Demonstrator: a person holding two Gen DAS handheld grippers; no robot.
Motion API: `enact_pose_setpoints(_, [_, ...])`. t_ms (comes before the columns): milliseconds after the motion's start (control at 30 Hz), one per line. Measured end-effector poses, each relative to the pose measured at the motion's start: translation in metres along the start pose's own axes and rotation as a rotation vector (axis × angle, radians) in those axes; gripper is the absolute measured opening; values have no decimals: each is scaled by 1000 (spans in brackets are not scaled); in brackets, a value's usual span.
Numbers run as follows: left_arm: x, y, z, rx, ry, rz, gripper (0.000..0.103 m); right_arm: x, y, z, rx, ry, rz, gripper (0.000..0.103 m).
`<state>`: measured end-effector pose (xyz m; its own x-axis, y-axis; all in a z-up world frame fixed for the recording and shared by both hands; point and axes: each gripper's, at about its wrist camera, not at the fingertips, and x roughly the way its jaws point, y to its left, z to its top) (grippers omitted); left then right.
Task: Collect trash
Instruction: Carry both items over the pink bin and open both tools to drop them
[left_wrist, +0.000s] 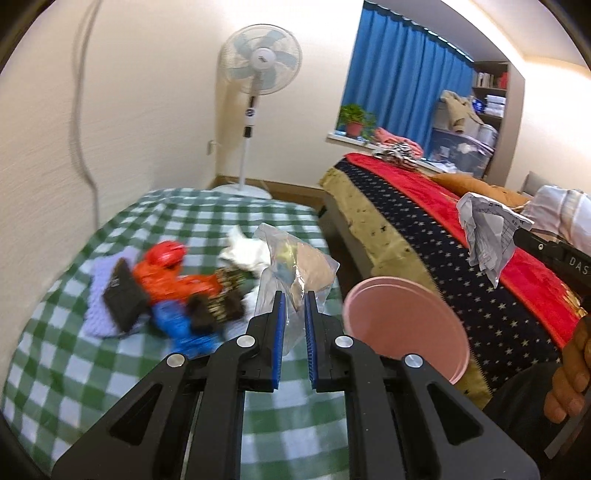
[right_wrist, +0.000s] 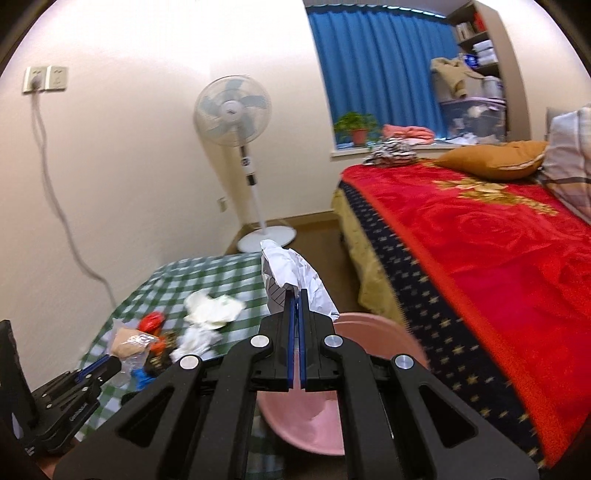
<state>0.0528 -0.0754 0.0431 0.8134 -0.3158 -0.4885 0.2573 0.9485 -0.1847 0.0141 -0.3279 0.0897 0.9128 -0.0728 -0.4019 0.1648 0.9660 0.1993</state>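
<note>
- The left gripper (left_wrist: 294, 295) is clamped on a clear plastic bag (left_wrist: 295, 266) with something tan inside, held above the checked worktop (left_wrist: 74, 354).
- The right gripper (right_wrist: 297, 293) is pressed together on a crumpled sheet of paper (right_wrist: 291, 273); in the left view that paper (left_wrist: 484, 236) hangs above the bed's edge.
- A hand (left_wrist: 570, 373) shows at the right edge of the left view.
- A pink bin (left_wrist: 402, 325) stands just beside the worktop, between it and the bed (right_wrist: 498, 258); it lies below the right gripper.
- More trash lies on the worktop: an orange wrapper (left_wrist: 166, 269), a blue wrapper (left_wrist: 177, 325), a dark packet (left_wrist: 123, 295), and white tissue (left_wrist: 247, 251).
- A purple cloth (left_wrist: 99, 295) lies under part of that pile.
- Farther off stand a fan (left_wrist: 258, 66), a plant (left_wrist: 354, 118) on the sill, and a blue curtain (left_wrist: 399, 77).
</note>
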Motion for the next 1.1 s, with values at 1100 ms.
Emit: enact_pose_setpoints(1100, [119, -100, -8, 124, 135, -187, 20, 68, -39, -14, 105, 86, -119, 7])
